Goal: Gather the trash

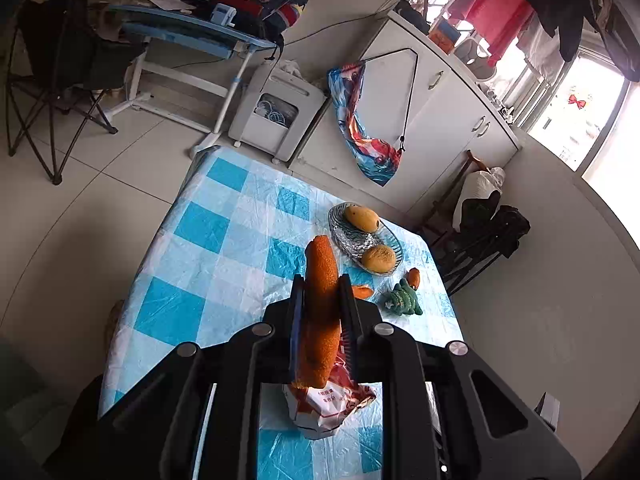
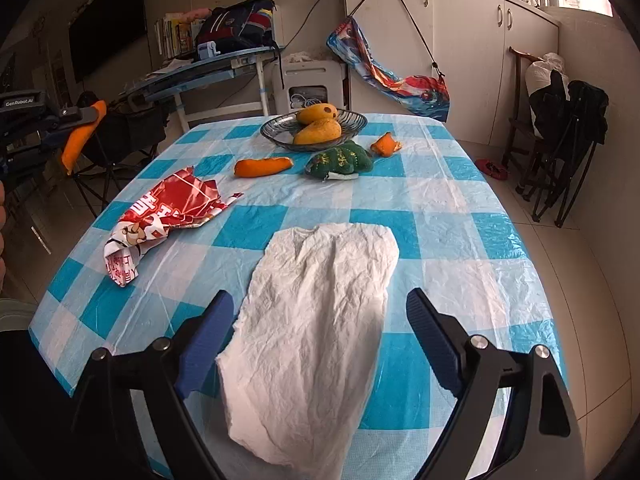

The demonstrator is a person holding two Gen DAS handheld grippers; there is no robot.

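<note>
My left gripper (image 1: 322, 284) is clamped on a long strip of orange peel (image 1: 320, 312), which runs straight up the channel between the two jaws and pokes out past the tips; from the right wrist view the same peel (image 2: 80, 136) dangles off that gripper (image 2: 68, 118), lifted clear of the table at its left side. Right under the left jaws lies the red and white wrapper (image 1: 332, 404), flat on the blue checked tablecloth (image 1: 224, 248).

My right gripper (image 2: 320, 316) hangs wide open, nothing between the pads. A crumpled white plastic bag (image 2: 316, 320) lies on the cloth, stretched lengthwise through the gap between the jaws, touching neither pad as far as I can see.

Further up the table, a second orange peel strip (image 2: 262, 167) sits near the middle, and a smaller peel piece (image 2: 386, 145) lies just right of a green knitted toy (image 2: 340, 159). Behind them stands a glass bowl (image 2: 276, 130) with two mangoes (image 2: 318, 124). The wrapper (image 2: 168, 216) is crumpled by the left edge
</note>
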